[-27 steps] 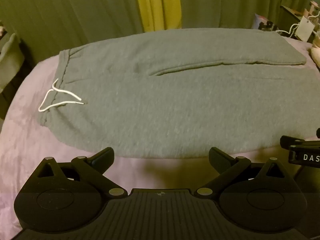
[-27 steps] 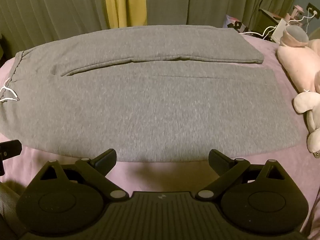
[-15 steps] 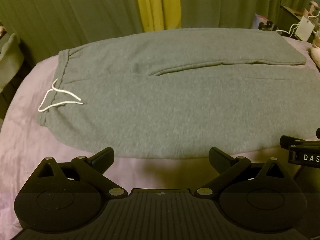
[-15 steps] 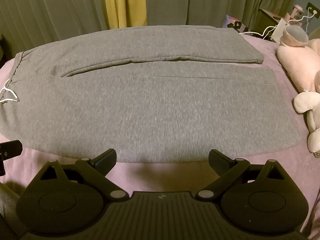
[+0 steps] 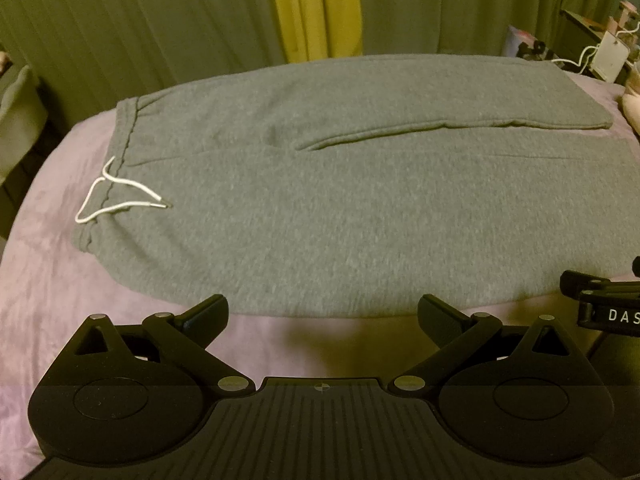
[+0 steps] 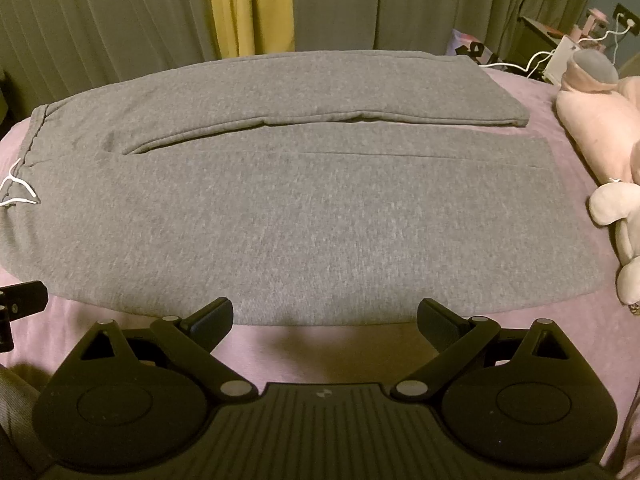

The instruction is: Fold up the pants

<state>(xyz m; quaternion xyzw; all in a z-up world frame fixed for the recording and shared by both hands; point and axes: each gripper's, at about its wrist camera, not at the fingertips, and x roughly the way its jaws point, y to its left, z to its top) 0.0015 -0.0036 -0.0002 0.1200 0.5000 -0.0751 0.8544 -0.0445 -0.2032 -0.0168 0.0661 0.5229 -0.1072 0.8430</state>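
Grey sweatpants (image 5: pixel 340 200) (image 6: pixel 300 208) lie flat across a bed with a pink cover (image 5: pixel 48 280) (image 6: pixel 560 320), waistband to the left, both legs running right. A white drawstring (image 5: pixel 116 196) (image 6: pixel 16 188) curls at the waistband. My left gripper (image 5: pixel 322 314) hovers open over the pants' near edge, towards the waist end, nothing between its fingers. My right gripper (image 6: pixel 324 314) is open too, above the near edge of the near leg, touching nothing. Part of each gripper shows at the side of the other's view.
Olive and yellow curtains (image 6: pixel 248 8) hang behind the bed. Pink and cream stuffed toys (image 6: pixel 600 128) lie on the right side of the bed. A dark side table with a white box and cables (image 5: pixel 608 48) stands at the far right.
Both views have barely shifted; the pants lie as before and both grippers stay open.
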